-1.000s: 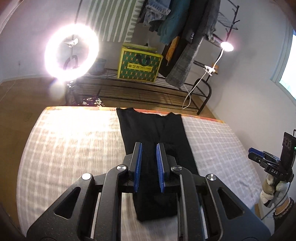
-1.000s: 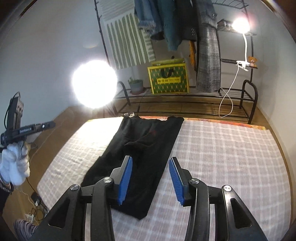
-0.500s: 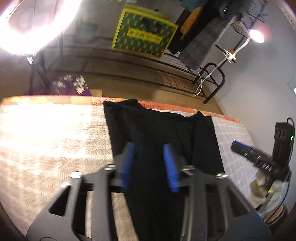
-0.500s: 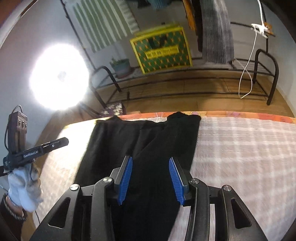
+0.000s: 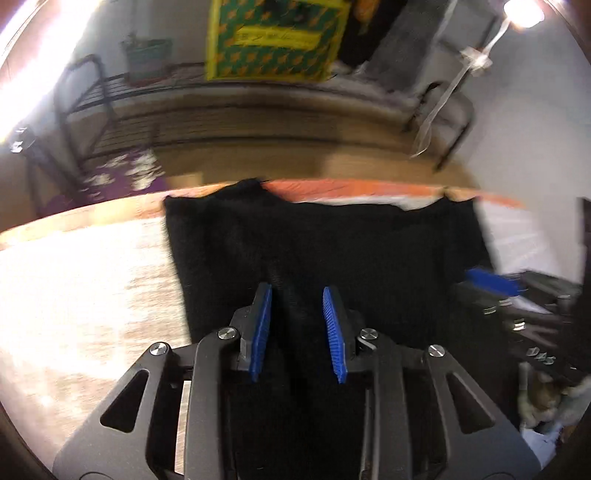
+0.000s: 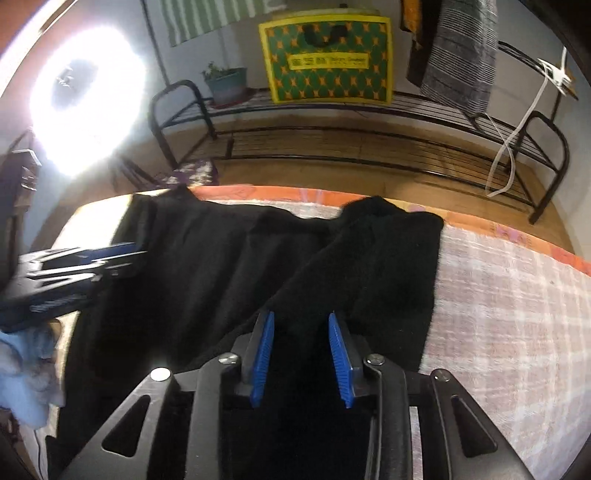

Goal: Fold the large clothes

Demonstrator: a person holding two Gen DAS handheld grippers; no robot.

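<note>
Black garment (image 6: 229,266) on checked bedspread (image 6: 517,295), metal rack (image 6: 369,147) beyond

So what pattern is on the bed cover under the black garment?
A pale plaid of white and grey-pink lines on the bed cover, clearest in the right wrist view.

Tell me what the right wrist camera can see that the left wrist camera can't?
Only the right wrist view shows the round ring light glowing, the green striped cloth on the wall, and the left gripper from the side.

Only the left wrist view shows the small lamp shining, and the right gripper from the side.

Both show the black garment on the checked bedcover, the yellow-green box, the potted plant and the metal rack. Each gripper's jaws are closing over the black cloth.
</note>
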